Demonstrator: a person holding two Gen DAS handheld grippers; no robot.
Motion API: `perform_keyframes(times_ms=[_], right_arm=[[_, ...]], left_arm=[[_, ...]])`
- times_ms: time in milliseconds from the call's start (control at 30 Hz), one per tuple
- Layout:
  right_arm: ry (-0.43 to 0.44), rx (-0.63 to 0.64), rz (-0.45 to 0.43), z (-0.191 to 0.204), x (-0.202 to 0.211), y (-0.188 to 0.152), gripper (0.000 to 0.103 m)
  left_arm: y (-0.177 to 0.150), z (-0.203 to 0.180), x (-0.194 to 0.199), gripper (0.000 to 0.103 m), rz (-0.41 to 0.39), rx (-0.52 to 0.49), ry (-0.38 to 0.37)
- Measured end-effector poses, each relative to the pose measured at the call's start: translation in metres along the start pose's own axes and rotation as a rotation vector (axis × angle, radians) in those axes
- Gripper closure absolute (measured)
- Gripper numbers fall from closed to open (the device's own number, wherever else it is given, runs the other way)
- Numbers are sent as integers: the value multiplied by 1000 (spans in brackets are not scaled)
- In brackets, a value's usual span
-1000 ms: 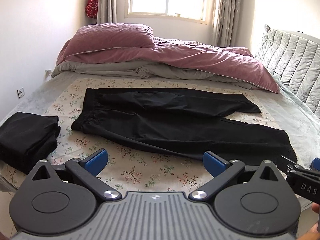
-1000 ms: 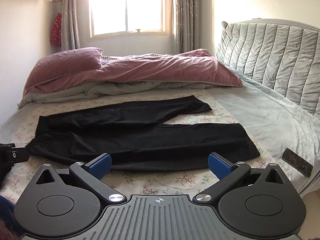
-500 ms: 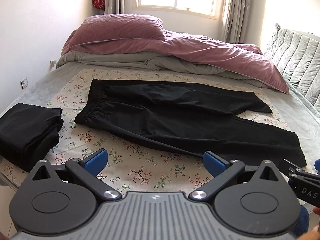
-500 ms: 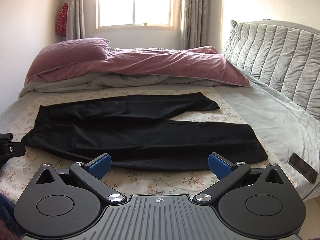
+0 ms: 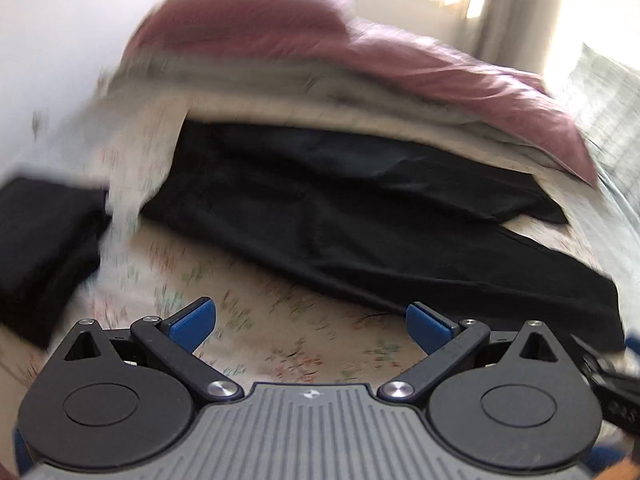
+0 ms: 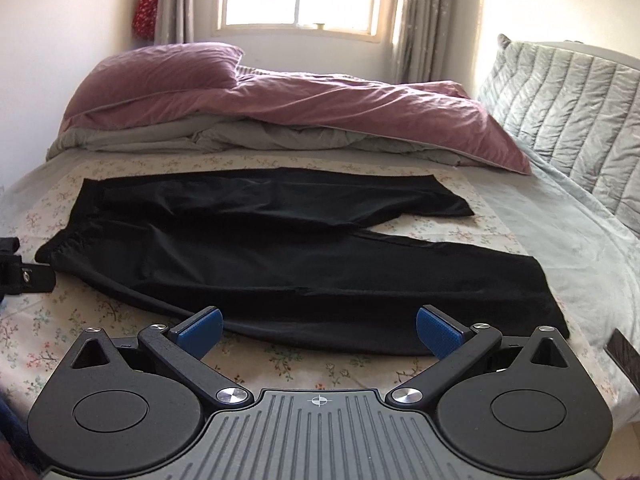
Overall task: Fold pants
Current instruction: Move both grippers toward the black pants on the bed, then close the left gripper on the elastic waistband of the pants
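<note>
Black pants (image 6: 280,248) lie flat on a floral sheet (image 6: 120,312), waistband to the left and both legs running right. In the blurred left wrist view the same pants (image 5: 360,220) fill the middle. My left gripper (image 5: 310,326) hovers open over the sheet just short of the pants' near edge, nothing between its blue pads. My right gripper (image 6: 318,330) is open too, its pads at the near hem of the front leg. Part of the left gripper (image 6: 20,272) shows at the left edge of the right wrist view.
A folded black garment (image 5: 44,248) rests on the bed's left corner. A pink duvet (image 6: 320,108) and pillow (image 6: 160,68) are piled at the back. A grey quilted headboard (image 6: 568,96) stands on the right. A dark phone (image 6: 626,354) lies near the right bed edge.
Both grippers have moved forward and down toward the pants, which now look larger. The left wrist view is motion-blurred from fast movement. Both stay open.
</note>
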State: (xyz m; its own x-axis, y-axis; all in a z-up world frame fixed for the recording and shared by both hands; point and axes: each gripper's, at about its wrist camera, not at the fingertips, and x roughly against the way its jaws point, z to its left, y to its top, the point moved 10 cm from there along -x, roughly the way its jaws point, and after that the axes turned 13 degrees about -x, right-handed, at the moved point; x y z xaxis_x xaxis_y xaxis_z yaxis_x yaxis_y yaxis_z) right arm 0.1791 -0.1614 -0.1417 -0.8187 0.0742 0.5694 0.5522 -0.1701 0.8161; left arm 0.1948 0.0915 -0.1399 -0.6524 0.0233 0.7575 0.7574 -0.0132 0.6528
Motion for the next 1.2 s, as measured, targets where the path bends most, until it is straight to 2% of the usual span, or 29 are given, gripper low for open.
perform_keyframes(times_ms=[67,167,233,267,333,367,467,600,700,833,900,933,967,1000,1033,1100,1200], right_arm=[[23,-26,55,-3,-20,-3,0],[-8,-61,99,-19,-51,-5,0],[-24,-70,145,-27,-71,-14,0],[-23,-78,171,-29,-80,-18,0],[12,-115,246,-28,-95,-31,0],[31,-123,273,-26,-103,-32,0],[67,-84,320,-9,-121,-23,0],[50,32,305,13,-151,6,0],[60,74,327,27,-175,10,0],[120,52,356,34,-202,-9,0],[168,2,397,30,-212,-30,0],[147,-20,445,25,-220,-39,1],[104,-32,485,22,-224,-45,1],[98,-17,484,23,-224,-43,0],[130,8,458,28,-221,-36,0],[176,26,409,34,-214,-22,0],[168,-9,406,29,-217,-14,0]], left_arm=[[4,39,-22,0,38,103,14],[9,103,-47,0,66,240,101],[12,133,-61,0,68,362,77],[13,147,-68,10,64,430,46],[16,162,-83,21,66,529,-19],[19,167,-90,24,73,544,-24],[25,174,-106,26,79,528,16],[28,183,-141,26,82,610,12],[33,189,-168,26,118,597,74],[39,198,-194,26,132,562,179],[36,199,-202,40,150,535,241],[37,199,-203,48,150,512,268],[39,200,-200,62,133,507,281],[42,203,-194,67,110,520,287],[45,208,-188,71,84,535,290],[48,224,-170,72,40,560,349],[50,254,-149,73,3,553,453]])
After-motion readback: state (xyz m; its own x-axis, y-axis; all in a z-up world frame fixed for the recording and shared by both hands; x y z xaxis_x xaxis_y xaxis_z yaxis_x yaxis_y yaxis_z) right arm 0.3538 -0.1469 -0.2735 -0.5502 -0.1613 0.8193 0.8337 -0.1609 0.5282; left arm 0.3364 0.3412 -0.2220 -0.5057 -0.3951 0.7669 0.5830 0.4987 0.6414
